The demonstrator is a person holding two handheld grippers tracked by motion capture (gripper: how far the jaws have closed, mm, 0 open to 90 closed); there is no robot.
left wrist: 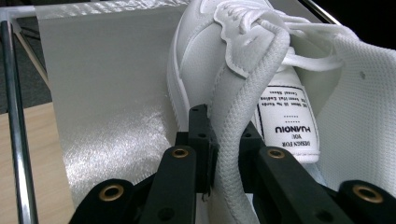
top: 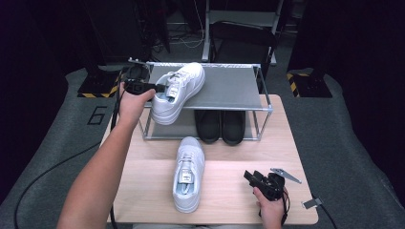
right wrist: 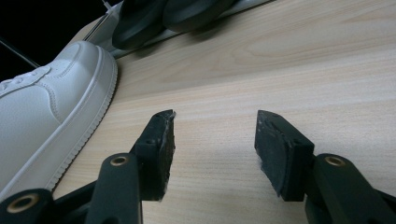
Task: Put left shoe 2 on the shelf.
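Left gripper [top: 160,88] fingers clamping white sneaker [top: 177,91] on rack [top: 224,86]; right gripper [top: 252,177] fingers spread.

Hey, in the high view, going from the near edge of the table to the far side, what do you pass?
Right gripper beside the white shoe on the table → black shoes under the rack → white shoe on the rack, clamped by the left gripper.

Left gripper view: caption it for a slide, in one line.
Left gripper clamps the padded collar of a white lace-up sneaker over the silver fabric shelf of a metal-framed shoe rack.
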